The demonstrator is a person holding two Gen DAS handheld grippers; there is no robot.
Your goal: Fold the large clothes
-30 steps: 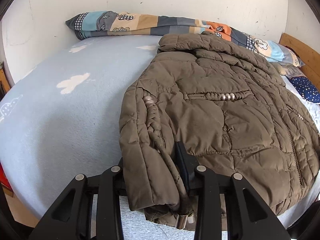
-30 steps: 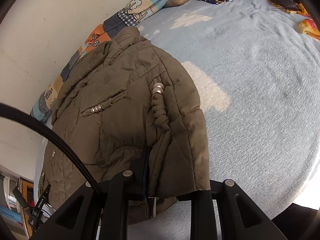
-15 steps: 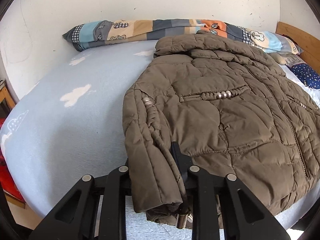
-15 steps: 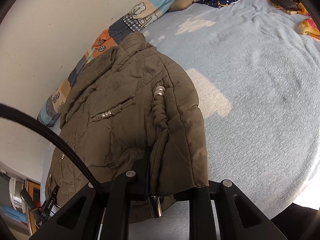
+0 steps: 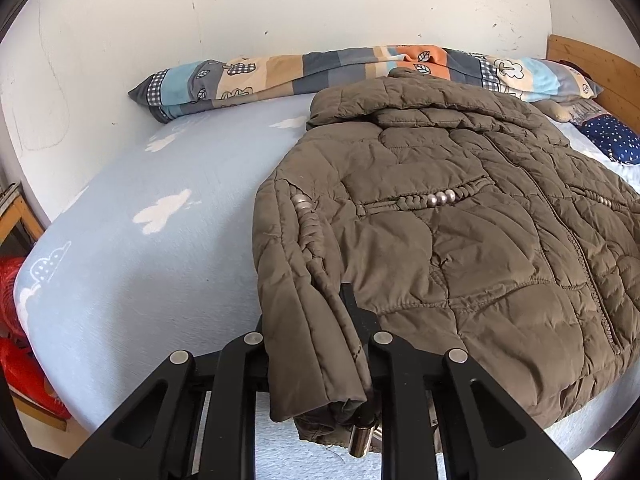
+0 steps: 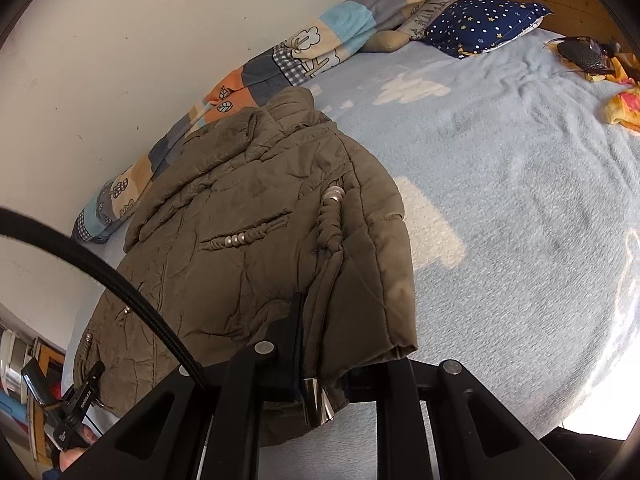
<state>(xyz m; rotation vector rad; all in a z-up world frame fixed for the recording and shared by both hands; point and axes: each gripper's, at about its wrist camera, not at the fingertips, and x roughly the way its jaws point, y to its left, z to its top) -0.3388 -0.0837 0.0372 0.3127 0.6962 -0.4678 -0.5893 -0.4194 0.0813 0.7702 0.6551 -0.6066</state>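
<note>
A brown quilted jacket [image 5: 460, 232] lies front up on the light blue bed [image 5: 140, 248], collar toward the wall. Its sleeves are folded in over its sides. My left gripper [image 5: 316, 340] is shut on the cuff end of one sleeve at the jacket's lower corner. My right gripper [image 6: 340, 340] is shut on the cuff end of the other sleeve; the jacket [image 6: 248, 240] spreads away to the left there. One finger [image 5: 354, 312] shows beside the sleeve; the other is hidden under cloth. A metal cord end hangs below each grip.
A patchwork rolled quilt [image 5: 320, 72] lies along the white wall. A dark blue starred pillow [image 6: 484, 24] and wooden headboard [image 5: 592, 68] stand at the bed's head. Sunglasses [image 6: 584, 54] and yellow cloth [image 6: 624, 108] lie at the far right. A red basket [image 5: 16, 344] is beside the bed.
Both grippers have pulled back and down toward the bed's near edge with the sleeve ends held; the jacket's hem has slid a little toward me and lies flatter.
</note>
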